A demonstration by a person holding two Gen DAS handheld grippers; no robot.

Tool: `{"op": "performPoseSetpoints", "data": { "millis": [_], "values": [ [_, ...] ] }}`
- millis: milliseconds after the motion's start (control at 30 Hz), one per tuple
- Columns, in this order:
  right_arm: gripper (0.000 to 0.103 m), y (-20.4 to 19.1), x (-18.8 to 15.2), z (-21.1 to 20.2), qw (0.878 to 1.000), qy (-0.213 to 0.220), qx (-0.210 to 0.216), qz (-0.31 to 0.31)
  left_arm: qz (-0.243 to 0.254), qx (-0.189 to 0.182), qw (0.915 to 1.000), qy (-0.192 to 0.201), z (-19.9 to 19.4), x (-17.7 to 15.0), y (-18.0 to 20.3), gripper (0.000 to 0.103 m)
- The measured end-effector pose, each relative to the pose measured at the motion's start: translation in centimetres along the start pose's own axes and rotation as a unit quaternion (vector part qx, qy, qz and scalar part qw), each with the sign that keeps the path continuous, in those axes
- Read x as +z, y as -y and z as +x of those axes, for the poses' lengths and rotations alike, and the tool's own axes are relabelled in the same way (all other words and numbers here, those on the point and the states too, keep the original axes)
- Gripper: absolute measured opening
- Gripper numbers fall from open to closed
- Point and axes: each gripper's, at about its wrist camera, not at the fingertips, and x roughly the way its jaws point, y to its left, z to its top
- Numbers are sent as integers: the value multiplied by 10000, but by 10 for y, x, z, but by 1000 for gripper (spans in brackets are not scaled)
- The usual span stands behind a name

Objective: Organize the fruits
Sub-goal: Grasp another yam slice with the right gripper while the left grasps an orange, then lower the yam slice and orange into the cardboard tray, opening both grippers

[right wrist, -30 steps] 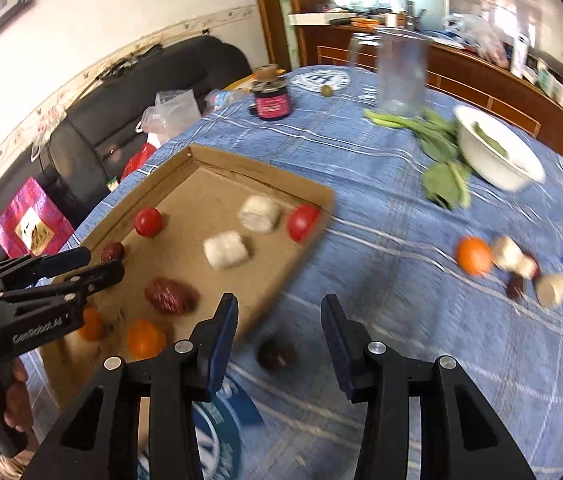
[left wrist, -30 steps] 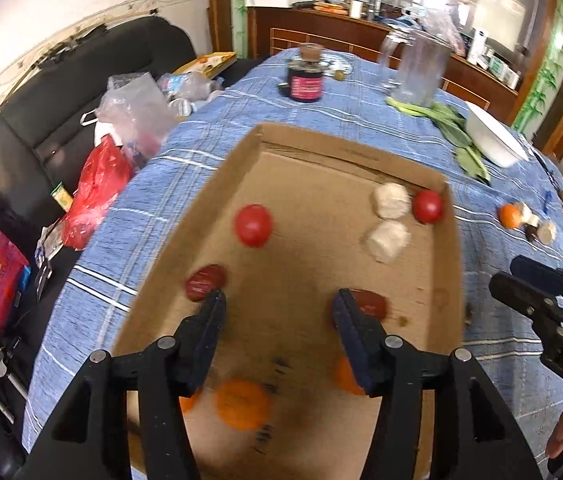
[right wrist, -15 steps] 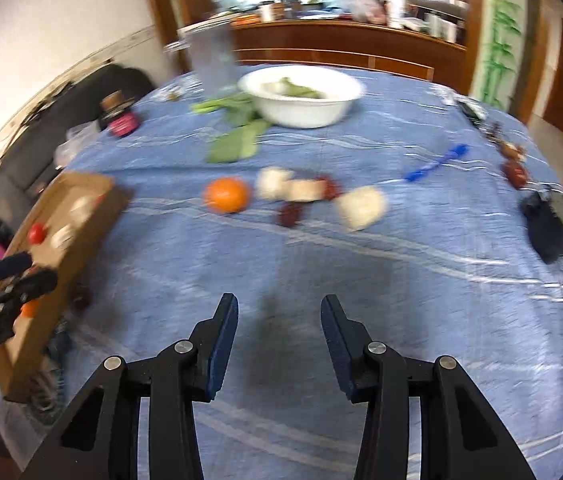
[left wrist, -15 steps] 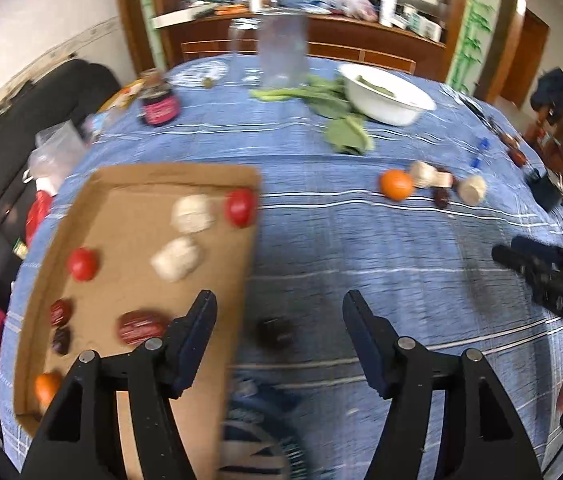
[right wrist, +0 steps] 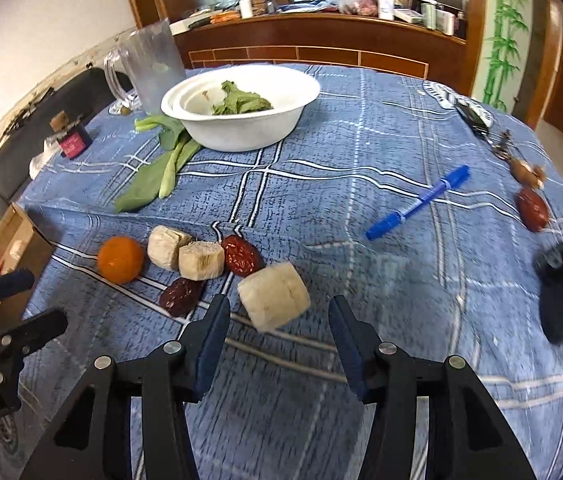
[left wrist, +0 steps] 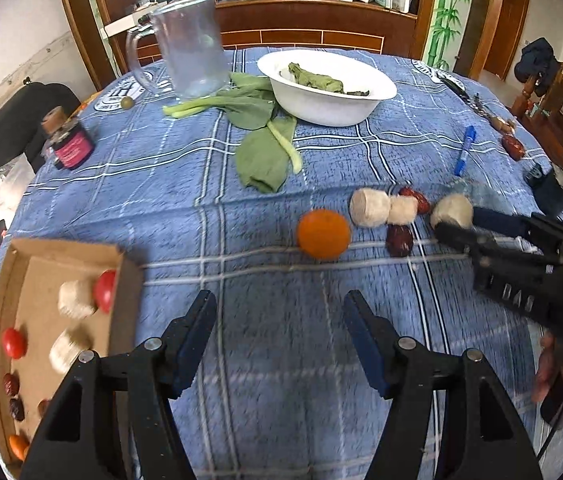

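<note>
Both grippers have swung away from the brown cardboard tray [left wrist: 57, 254]; right gripper [right wrist: 277, 330], jaws spread, faces a pale cylindrical fruit chunk [right wrist: 273, 300], left gripper [left wrist: 279, 338] likewise spread above the blue checked tablecloth [left wrist: 185, 200]

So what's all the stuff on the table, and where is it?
Orange: 1, orange, left end of loose cluster.
Pale peeled chunks: 3, off-white, cluster; nearest lies before right gripper.
Dried dates: 2 in cluster, 1 far right, dark red.
Cardboard tray: 1, brown, left edge, holding fruit.
Bowl: 1, white, greens inside.
Leafy greens: green, beside bowl.
Pitcher: 1, clear, back.
Pen: 1, blue, right.
Jar: 1, dark, left.
Left gripper: open.
Right gripper: open.
</note>
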Motion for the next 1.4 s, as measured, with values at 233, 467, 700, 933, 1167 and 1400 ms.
{"op": "performPoseSetpoints", "data": {
  "millis": [233,467,700,933,1167,1400],
  "values": [
    [36,4,-4,3,9997,146,64,-161,-138,-108,9998,-116,34,20,4,65],
    [35,3,-9,-1,9996,172,25,-209,-153,-491,9986,80,46,24,16,50],
    [33,0,-15,-21,9992,309,-156,-190,-131,-870,9961,103,32,12,14,31],
    [33,-9,-34,-53,9985,456,-173,-235,63,-1060,9941,219,-5,-23,1,31],
    [44,-1,-47,-52,9994,212,-269,-46,139,-1077,9941,-69,-8,-51,1,32],
    [53,1,-44,-26,9988,-155,-463,-56,-70,-1138,9933,-181,-3,-51,-2,36]
  ]
}}
